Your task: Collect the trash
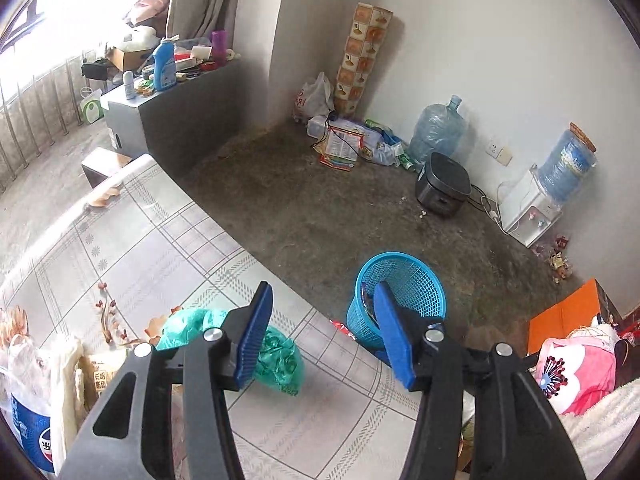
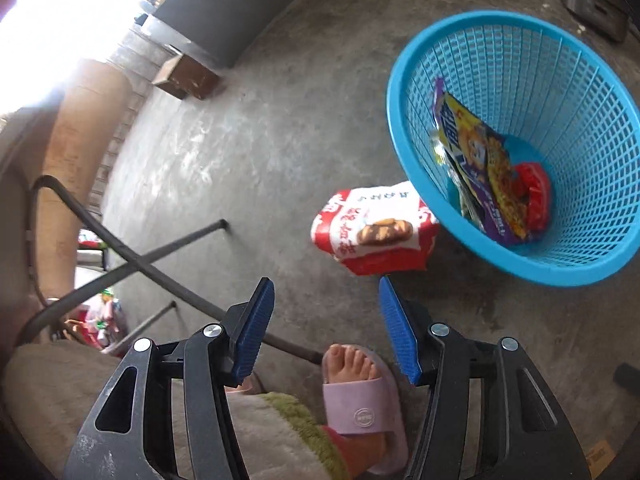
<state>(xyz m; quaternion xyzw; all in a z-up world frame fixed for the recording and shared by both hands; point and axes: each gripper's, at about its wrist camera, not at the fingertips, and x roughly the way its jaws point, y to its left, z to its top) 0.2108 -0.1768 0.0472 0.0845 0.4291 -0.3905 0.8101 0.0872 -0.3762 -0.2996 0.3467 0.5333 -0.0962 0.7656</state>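
Covering the desk (image 1: pixel 132 240) is a pale grid-patterned cloth, and beyond its far edge a bare grey concrete floor (image 1: pixel 320 200) is being shown, running to white walls where water jugs (image 1: pixel 438 128) and litter are lying. A crumpled green plastic bag (image 1: pixel 280 360) is resting on the desk, just behind the left tool (image 1: pixel 320 340), whose jaws are being held apart with nothing between them. On the floor, a blue mesh basket (image 2: pixel 592 256) is holding snack wrappers (image 2: pixel 492 176); a red-and-white packet (image 2: pixel 376 228) is lying just beside its left side. The right tool (image 2: pixel 326 332) is hanging open and empty above the floor, near a slippered foot (image 2: pixel 360 392).
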